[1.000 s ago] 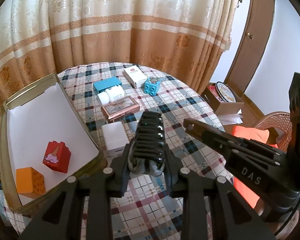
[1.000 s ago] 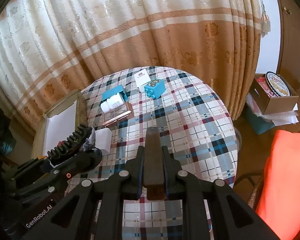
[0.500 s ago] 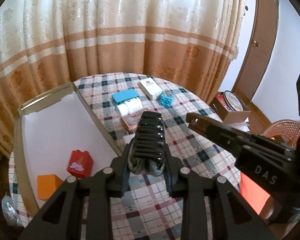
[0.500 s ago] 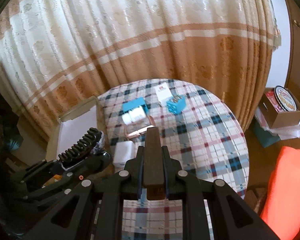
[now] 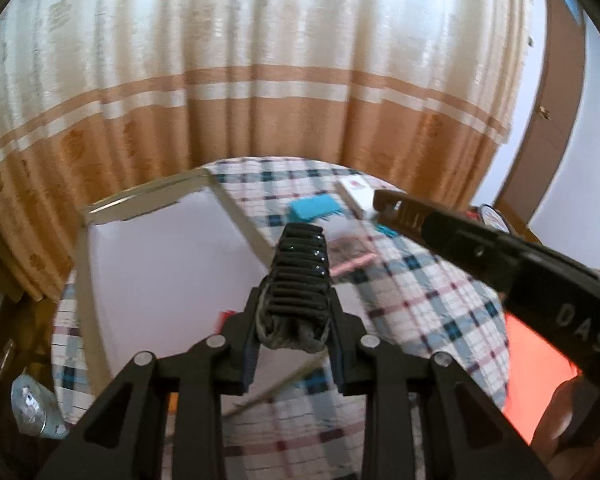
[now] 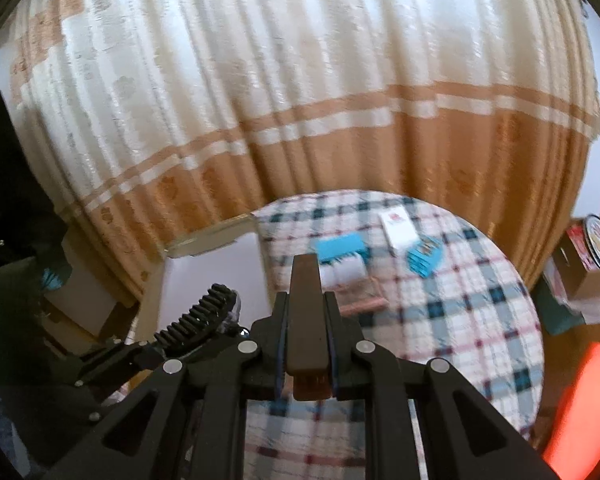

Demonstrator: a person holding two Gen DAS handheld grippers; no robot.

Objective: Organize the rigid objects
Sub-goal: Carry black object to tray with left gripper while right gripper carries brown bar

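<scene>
My left gripper [image 5: 296, 316] is shut on a black ribbed clip [image 5: 300, 264], held above the near edge of a white-lined cardboard box [image 5: 140, 200]. A red block [image 5: 226, 316] in that box peeks out beside the left finger. My right gripper [image 6: 306, 344] is shut on a dark brown flat bar [image 6: 306, 300], above the plaid table [image 6: 460, 320]. In the left wrist view that bar [image 5: 400, 208] pokes in from the right. The right wrist view shows the clip [image 6: 202, 312] at lower left.
On the table lie a teal box [image 6: 340, 248], a white bottle [image 6: 346, 270], a white carton [image 6: 398, 224], a blue block [image 6: 424, 258] and a pink-framed flat thing [image 5: 352, 256]. A curtain hangs behind. A cardboard box with a tin [image 6: 592, 256] and an orange-red cloth [image 5: 540, 360] are on the right.
Both grippers have risen and drawn back from the table, still holding the clip and the bar. The table looks smaller and the box has slid toward the middle of the left view.
</scene>
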